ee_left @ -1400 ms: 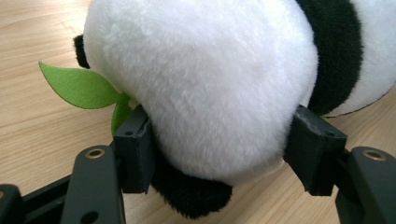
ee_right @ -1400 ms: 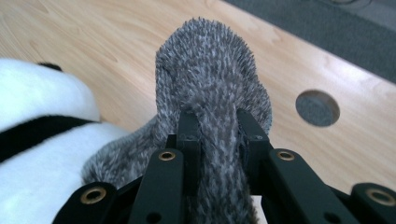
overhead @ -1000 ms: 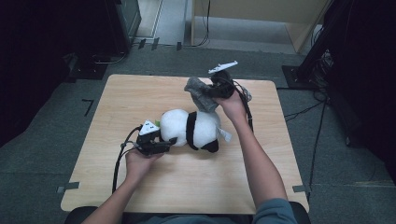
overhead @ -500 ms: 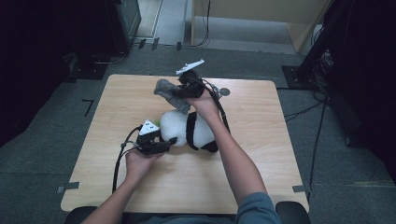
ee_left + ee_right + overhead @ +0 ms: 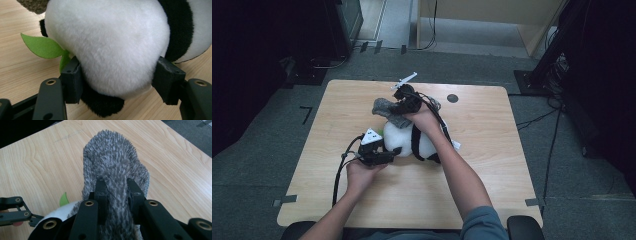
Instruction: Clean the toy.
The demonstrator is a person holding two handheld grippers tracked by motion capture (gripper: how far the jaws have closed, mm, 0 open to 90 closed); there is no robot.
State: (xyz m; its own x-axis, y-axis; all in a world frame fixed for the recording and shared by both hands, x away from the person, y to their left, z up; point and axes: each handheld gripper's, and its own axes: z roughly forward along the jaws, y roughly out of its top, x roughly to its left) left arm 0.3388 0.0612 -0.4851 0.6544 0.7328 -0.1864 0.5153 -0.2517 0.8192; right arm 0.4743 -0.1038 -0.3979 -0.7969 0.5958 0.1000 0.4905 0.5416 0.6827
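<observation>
A black-and-white plush panda with a green felt leaf lies on the wooden table. My left gripper is shut on the panda's white head, one pad pressed into each side. My right gripper is shut on a fuzzy grey sock, whose fabric is pinched between the pads. The sock hangs just above and behind the panda's head. In the right gripper view the left gripper shows at the lower left.
A small dark round disc is set in the tabletop near the far edge. Cables trail from both grippers across the table. Dark equipment and cables stand on the grey floor around the table.
My right gripper has carried the grey sock leftward and slightly down, from the table's far right-centre to just behind the panda's head. The left gripper and the panda have stayed put.
</observation>
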